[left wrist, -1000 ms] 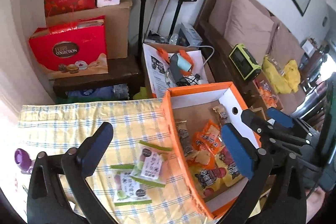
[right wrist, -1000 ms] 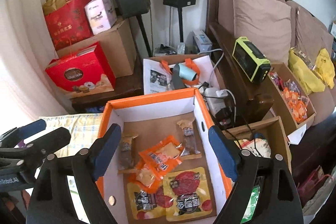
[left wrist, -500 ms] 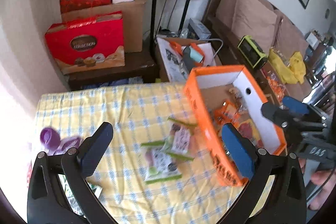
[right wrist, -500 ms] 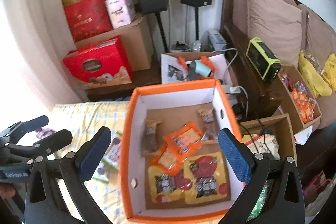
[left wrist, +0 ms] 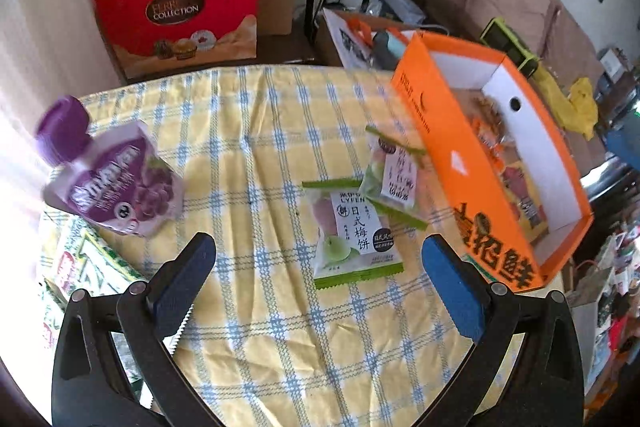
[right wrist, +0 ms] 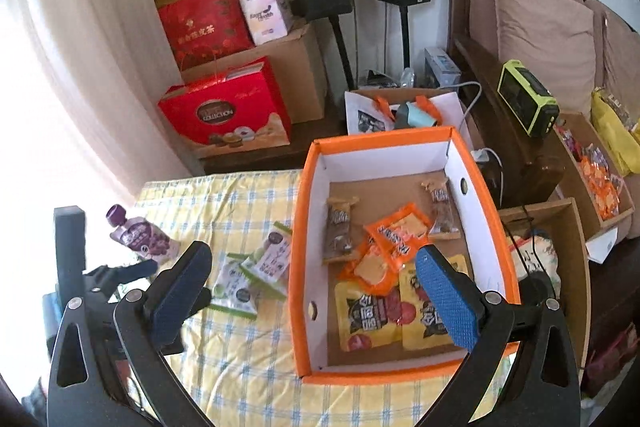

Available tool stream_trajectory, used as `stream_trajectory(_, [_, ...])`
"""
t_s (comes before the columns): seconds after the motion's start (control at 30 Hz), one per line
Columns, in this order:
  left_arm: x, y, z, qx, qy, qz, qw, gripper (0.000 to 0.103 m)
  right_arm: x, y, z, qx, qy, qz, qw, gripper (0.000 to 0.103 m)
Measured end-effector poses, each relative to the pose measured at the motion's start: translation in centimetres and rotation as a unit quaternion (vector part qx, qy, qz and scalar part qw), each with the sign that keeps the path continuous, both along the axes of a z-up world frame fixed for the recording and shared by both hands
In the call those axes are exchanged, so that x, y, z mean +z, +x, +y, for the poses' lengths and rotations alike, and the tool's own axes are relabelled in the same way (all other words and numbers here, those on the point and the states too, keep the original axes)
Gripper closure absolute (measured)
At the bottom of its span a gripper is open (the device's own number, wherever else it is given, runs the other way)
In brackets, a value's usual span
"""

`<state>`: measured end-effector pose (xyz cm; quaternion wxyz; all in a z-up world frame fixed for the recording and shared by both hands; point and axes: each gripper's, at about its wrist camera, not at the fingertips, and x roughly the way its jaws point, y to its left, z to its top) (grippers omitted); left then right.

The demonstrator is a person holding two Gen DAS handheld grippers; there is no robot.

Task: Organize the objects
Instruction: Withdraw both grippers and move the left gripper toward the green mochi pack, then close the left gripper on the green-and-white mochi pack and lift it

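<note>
Jaws wide over the LYFEN snack packet (left wrist: pixel 356 239) (FERRERO COLLECTION box (left wrist: pixel 180 11) behind)

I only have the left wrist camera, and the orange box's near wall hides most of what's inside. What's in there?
Observer: The right wrist view shows the orange box holding two yellow snack pouches at its near end.
Operator: Anything else in it?
Observer: Orange packets in the middle, and two brown bars toward the far wall.
Operator: Where is the right gripper?
Observer: The right gripper hangs open above the box's near-left part, holding nothing.
</note>
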<state>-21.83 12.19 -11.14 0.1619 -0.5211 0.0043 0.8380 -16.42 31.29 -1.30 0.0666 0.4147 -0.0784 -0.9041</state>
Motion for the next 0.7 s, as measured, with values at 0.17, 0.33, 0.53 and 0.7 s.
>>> stream_trajectory(0.17, [-2.5, -0.9, 1.4, 0.007, -0.021, -0.017, 0.9996, 0.000, 0.3, 0.3, 0.1, 0.003, -0.012, -0.003, 1.000, 0.000])
stream_trajectory(0.33, [-3.8, -1.4, 1.8, 0.021, -0.031, -0.014, 0.9992, 0.000, 0.6, 0.4, 0.1, 0.003, -0.009, 0.000, 1.000, 0.000])
stream_trajectory(0.53, [-4.0, -1.1, 2.4, 0.003, -0.013, -0.020, 0.9997, 0.033, 0.4, 0.1, -0.2, 0.007, -0.011, -0.005, 1.000, 0.001])
stream_trajectory(0.7, [-3.6, -0.8, 2.2, -0.010, -0.004, -0.024, 0.9996, 0.057, -0.2, -0.4, -0.8, 0.013, -0.015, -0.016, 1.000, 0.002])
